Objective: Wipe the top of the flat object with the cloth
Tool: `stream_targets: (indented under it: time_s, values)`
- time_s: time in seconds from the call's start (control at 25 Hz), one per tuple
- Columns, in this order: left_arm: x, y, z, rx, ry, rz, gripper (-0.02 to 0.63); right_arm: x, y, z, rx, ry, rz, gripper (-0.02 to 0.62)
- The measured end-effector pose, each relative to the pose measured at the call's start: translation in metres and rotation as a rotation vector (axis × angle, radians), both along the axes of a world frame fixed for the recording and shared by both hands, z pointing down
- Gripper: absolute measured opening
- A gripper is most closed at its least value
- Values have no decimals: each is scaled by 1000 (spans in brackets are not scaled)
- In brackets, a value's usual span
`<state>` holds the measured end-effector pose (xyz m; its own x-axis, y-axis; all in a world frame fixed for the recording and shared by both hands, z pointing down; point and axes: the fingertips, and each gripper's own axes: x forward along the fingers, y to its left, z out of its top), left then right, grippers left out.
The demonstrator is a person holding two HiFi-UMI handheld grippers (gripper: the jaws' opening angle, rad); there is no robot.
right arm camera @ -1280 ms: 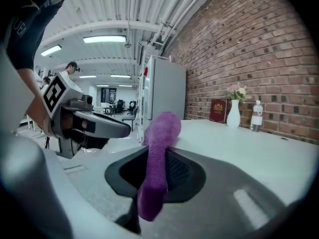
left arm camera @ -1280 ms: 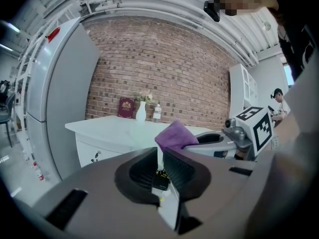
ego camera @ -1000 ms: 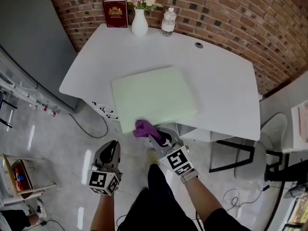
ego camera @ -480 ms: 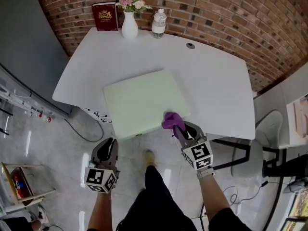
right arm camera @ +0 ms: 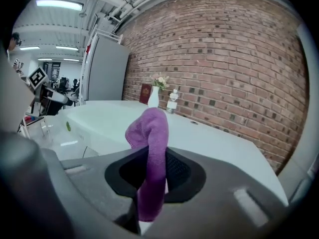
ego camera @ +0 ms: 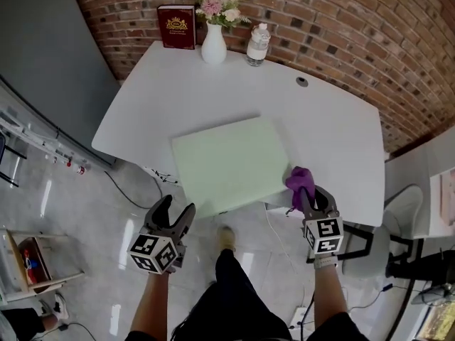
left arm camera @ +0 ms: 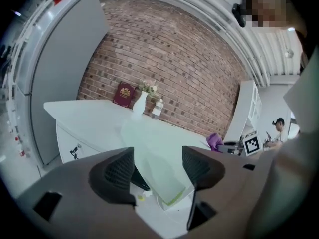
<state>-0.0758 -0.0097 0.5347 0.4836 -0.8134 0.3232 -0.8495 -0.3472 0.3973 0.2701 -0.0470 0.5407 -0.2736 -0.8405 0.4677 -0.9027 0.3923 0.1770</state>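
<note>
Two grippers low in head view. Right gripper (ego camera: 310, 199) clamped on purple cloth (ego camera: 300, 179), just beside flat object (ego camera: 229, 163) at its 4 o'clock corner, over white table (ego camera: 334, 119). Left gripper (ego camera: 175, 210) off the table edge at 7 o'clock, with jaws just opened wide and nothing between them. Probably between wiping strokes; next move calls for bringing cloth back onto the pale green top, pressing it flat and sweeping toward 9 o'clock. At 12 o'clock, vase (ego camera: 213, 45) holding flowers (ego camera: 219, 6); beside it capped bottle (ego camera: 257, 42), contents unclear.

Left gripper view: pads well apart, gripping nothing, with only the distant flat object showing through the gap.

Right gripper view: pinched tight on cloth, with a bunched tuft standing up; vase with flowers far off at 12 o'clock.
</note>
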Motion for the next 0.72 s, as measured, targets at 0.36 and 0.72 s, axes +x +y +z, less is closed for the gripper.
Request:
stream_targets:
  time_s: [0.36, 0.72]
  values:
    - [1, -49, 21, -245, 274, 6, 324, -18, -59, -63, 79, -44, -62, 69]
    - [22, -58, 53, -561, 660, 79, 337, -102, -104, -67, 30, -168, -283, 69]
